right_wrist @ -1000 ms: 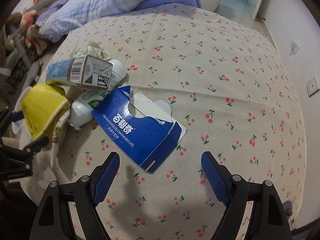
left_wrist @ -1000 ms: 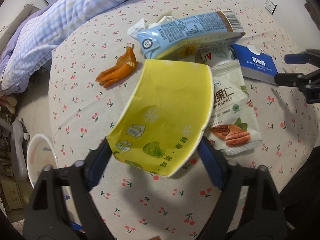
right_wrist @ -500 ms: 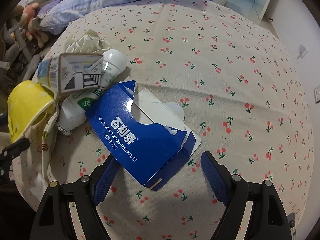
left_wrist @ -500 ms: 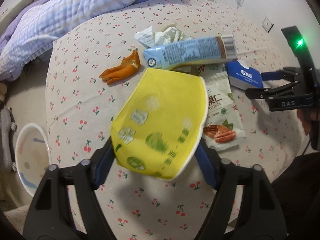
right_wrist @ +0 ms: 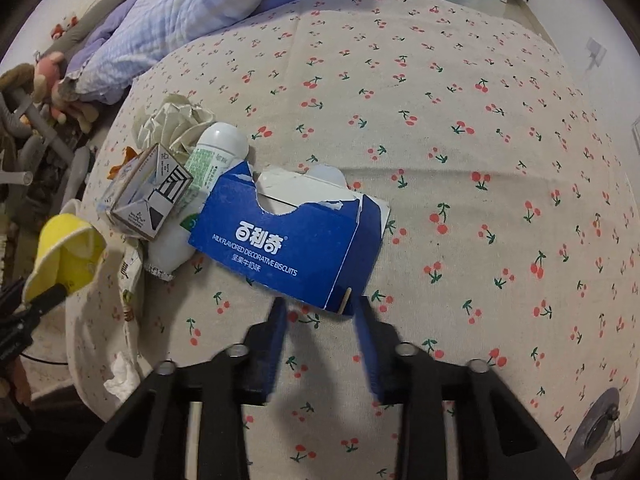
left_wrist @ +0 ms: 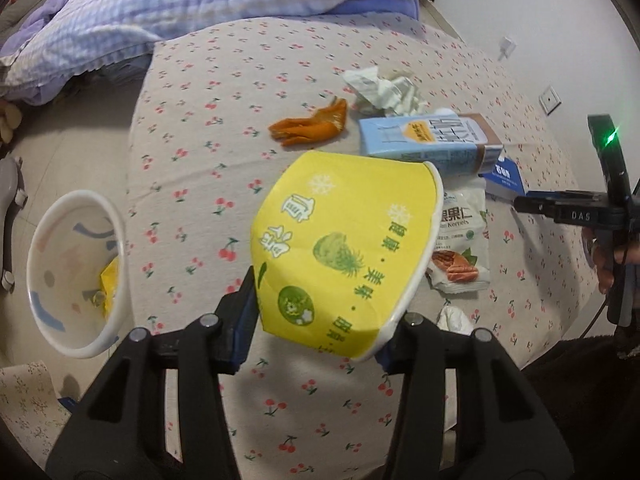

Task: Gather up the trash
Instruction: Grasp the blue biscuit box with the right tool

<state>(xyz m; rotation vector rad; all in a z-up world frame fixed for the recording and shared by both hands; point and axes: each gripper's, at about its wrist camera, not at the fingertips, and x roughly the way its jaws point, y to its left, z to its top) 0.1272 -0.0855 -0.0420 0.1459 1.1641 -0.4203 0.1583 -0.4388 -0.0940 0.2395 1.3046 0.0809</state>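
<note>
Both grippers reach forward: left gripper [left_wrist: 320, 312] clamps yellow cup [left_wrist: 344, 248], right gripper [right_wrist: 320, 320] half-open at blue box [right_wrist: 288, 240].

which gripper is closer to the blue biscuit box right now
Right. The right gripper has its fingers straddling the near corner of the biscuit box. The left gripper holds the yellow cup across the trash pile from it.

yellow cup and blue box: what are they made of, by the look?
Yellow cup: likely coated paper; matte printed wall, rolled white rim, squashed flat between the left gripper fingers. Blue box: thin cardboard, slightly glossy print; torn edges show a white core.
</note>
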